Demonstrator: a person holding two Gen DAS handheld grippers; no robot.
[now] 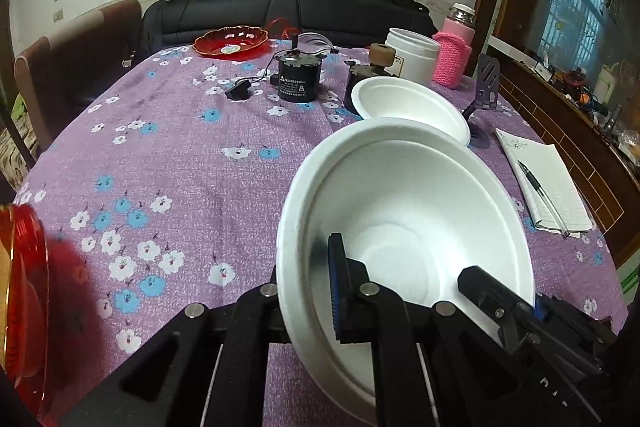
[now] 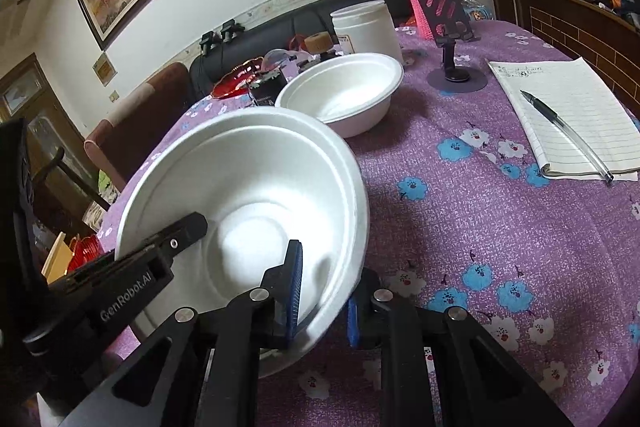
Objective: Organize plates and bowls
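I take the near foam bowl point(image 1: 404, 227) as my landmark throughout. On its left wall, my left hand-held gripper point(image 1: 308, 287) is narrowed onto the rim, one blue-padded finger inside the cavity and the other outside the wall. On its right wall, my right hand-held gripper point(image 2: 324, 301) grips likewise, rim pinched between its two blue pads. The bowl is thus carried by both units, tilted, just above the worktop point(image 1: 180, 147). The governing relation: the second foam bowl point(image 1: 412, 103) stands directly beyond the landmark, along the forward axis of both grippers, rim up and apparently just behind the landmark's far edge. Both bowls being round, no long axis applies; I judge neither hand nearer. I expect nesting to require a forward carry and level descent. Both bowls are white, matte, thin-walled foam with a stepped rim, likely light and easily dented. Right of the landmark lies a lined notebook point(image 2: 568, 115) with a pen point(image 2: 560, 131) on it.
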